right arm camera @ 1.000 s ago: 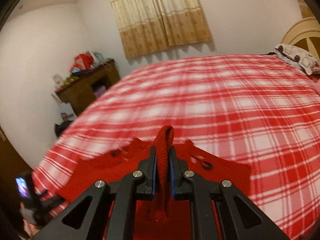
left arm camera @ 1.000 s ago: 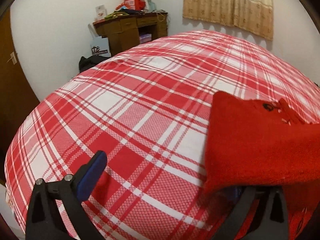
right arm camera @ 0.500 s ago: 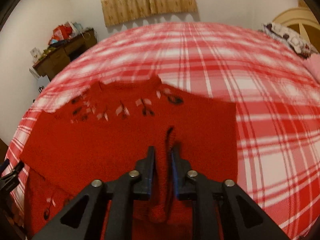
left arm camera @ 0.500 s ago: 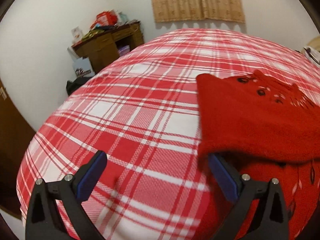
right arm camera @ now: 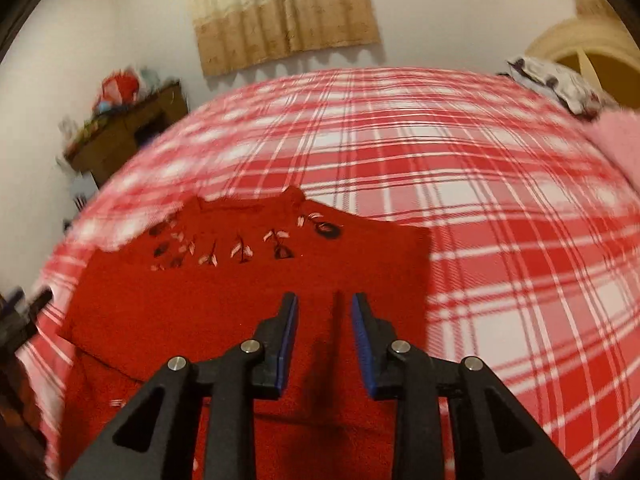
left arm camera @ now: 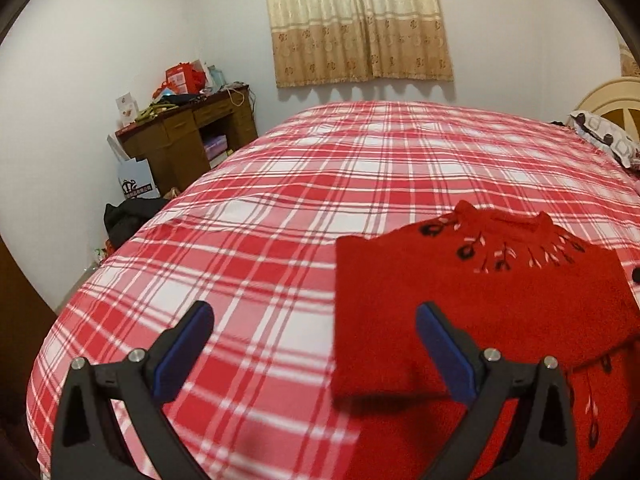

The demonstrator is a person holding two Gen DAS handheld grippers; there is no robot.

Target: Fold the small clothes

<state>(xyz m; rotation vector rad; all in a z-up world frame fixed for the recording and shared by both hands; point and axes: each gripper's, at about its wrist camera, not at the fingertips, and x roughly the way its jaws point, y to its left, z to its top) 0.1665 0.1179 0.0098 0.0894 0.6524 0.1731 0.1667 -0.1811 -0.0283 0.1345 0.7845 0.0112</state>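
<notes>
A: What fills the frame?
B: A red-and-white plaid bedspread (left arm camera: 280, 208). A folded red sweater (left arm camera: 460, 300) lies at its lower right.
A: And the grippers?
B: The left gripper (left arm camera: 312, 344) is spread wide, empty; the right gripper (right arm camera: 324, 320) is parted above the sweater, gripping nothing.

The sweater (left arm camera: 460, 304) is solid bright red, with a band of black and pale pink-white flower and leaf motifs curving below its collar, and it lies on a bedspread (left arm camera: 280, 208) checked in red, white and pink plaid. Beyond the bedspread hangs a curtain (left arm camera: 360, 20) of cream with a tan, flower-printed lower band against a white wall, and beside it stands a dark brown desk (left arm camera: 188, 140). Both grippers (left arm camera: 316, 352) (right arm camera: 325, 334) are black with blue pads.
</notes>
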